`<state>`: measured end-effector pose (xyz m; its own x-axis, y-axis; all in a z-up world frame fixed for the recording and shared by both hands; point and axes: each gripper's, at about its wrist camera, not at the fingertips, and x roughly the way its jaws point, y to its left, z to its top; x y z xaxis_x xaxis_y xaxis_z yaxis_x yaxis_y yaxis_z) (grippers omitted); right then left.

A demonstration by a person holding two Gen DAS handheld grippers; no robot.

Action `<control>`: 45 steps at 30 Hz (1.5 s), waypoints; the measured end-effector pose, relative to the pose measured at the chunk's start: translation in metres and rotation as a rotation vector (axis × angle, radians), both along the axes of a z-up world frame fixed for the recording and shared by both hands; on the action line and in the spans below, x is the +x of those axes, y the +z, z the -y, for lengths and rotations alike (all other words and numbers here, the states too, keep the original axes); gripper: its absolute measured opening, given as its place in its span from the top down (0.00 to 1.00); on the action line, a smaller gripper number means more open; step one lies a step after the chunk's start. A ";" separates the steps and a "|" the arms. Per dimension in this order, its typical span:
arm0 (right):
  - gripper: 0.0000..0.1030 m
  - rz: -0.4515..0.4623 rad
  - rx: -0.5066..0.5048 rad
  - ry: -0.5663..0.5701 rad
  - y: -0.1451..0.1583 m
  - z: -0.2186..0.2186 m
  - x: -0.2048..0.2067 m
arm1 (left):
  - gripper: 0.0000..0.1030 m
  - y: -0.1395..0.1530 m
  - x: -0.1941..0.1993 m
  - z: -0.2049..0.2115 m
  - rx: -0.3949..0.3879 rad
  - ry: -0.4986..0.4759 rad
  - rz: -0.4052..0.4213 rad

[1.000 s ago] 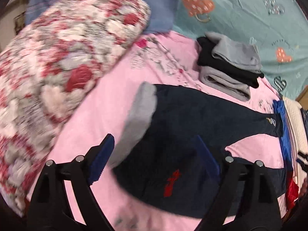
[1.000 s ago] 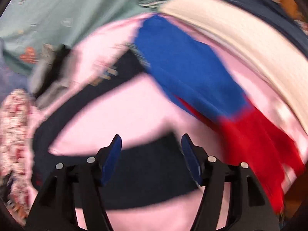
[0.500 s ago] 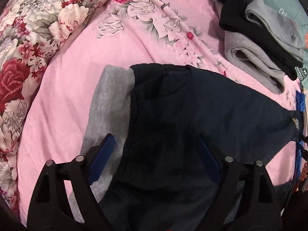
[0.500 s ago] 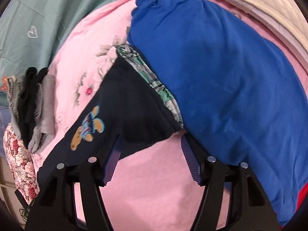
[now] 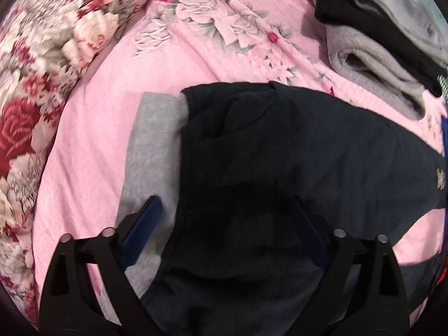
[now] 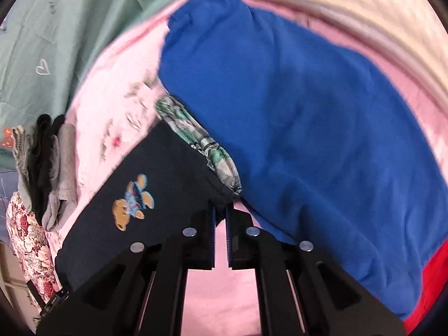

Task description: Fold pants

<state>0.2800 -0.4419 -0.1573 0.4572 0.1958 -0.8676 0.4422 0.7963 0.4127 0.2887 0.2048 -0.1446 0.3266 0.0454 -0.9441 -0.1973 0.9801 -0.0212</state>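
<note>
One pink floral bedsheet (image 5: 92, 140) fills most of the left wrist view and shows again as a pale band in the right wrist view; one teal sheet with hearts (image 6: 56, 42) takes the upper left of the right wrist frame; one floral quilt (image 5: 42, 64) bulges along the left edge of the left wrist frame; one blue garment (image 6: 294, 112) spreads across the centre and right of the right wrist frame, with a red part at the lower right corner; one cream quilted cover (image 6: 350, 8) arcs along the upper right.

One pair of dark navy pants (image 5: 280, 168) lies flat on the bedsheet, from the lower centre of the left wrist frame out to the right edge; one grey waistband (image 5: 154, 154) borders its left side; one cartoon patch (image 6: 134, 200) shows on the leg in the right wrist view.

One stack of three folded pieces, grey, black and grey (image 5: 378, 42), sits at the upper right of the left wrist frame, apart from the pants; one green plaid cloth (image 6: 201, 140) peeks out between the pants and the blue garment.

The left tool (image 5: 224, 232) is spread wide and holds nothing, its left finger over the waistband and its right finger over the navy cloth; the right tool (image 6: 220, 212) is closed to a narrow slit, pinching the hem of the pants leg at lower centre.
</note>
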 end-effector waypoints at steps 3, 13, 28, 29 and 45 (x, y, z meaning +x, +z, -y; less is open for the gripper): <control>0.85 -0.023 -0.051 0.036 -0.001 -0.005 0.000 | 0.10 0.010 -0.001 0.004 0.018 -0.035 -0.029; 0.49 0.106 -0.228 0.174 0.070 -0.048 -0.090 | 0.08 0.077 0.039 -0.030 0.105 -0.299 0.110; 0.49 0.149 -0.384 0.448 0.121 -0.173 -0.117 | 0.13 0.002 0.083 -0.030 -0.061 -0.587 0.077; 0.49 0.176 -0.396 0.524 0.127 -0.196 -0.100 | 0.14 0.002 0.081 -0.029 -0.059 -0.590 0.087; 0.47 0.155 -0.447 1.406 0.031 -0.456 0.094 | 0.76 0.016 0.051 -0.012 -0.041 -0.705 0.122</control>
<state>0.3743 0.0139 -0.1262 0.2149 0.2819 -0.9351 -0.8042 0.5943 -0.0057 0.3397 0.2170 -0.1281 0.3688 -0.2502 -0.8952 0.4892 0.8712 -0.0420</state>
